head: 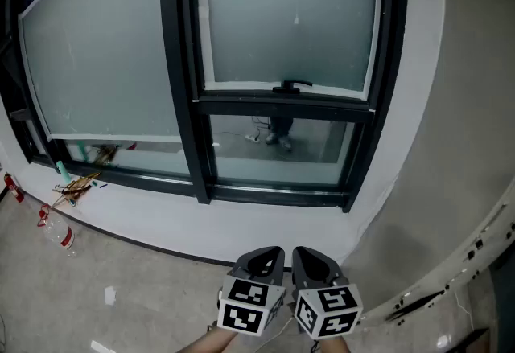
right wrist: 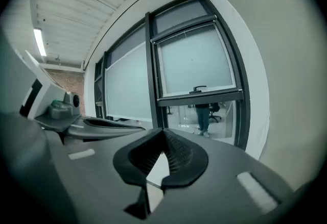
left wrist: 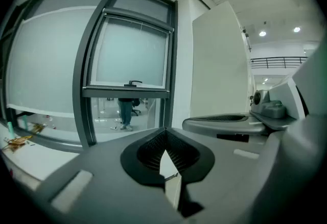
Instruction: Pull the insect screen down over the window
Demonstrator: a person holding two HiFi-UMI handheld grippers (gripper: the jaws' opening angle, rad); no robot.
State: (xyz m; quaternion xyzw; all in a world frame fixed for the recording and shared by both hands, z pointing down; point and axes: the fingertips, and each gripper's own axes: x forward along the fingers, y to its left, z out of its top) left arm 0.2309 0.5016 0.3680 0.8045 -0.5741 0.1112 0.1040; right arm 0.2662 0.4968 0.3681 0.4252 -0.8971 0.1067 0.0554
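Screen (head: pixel 290 14): far, covering the upper part of the right window (head: pixel 273 152); its handle (head: pixel 291 87) sits partway down, lower pane bare. Left tongs (head: pixel 262 260), right tongs (head: pixel 314 263): near, side by side, both closed, holding nothing.

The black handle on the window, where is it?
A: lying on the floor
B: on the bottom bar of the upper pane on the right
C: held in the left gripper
B: the black handle sits on the bottom bar of the upper pane on the right, and the left gripper and right gripper are both shut, empty and well short of it.
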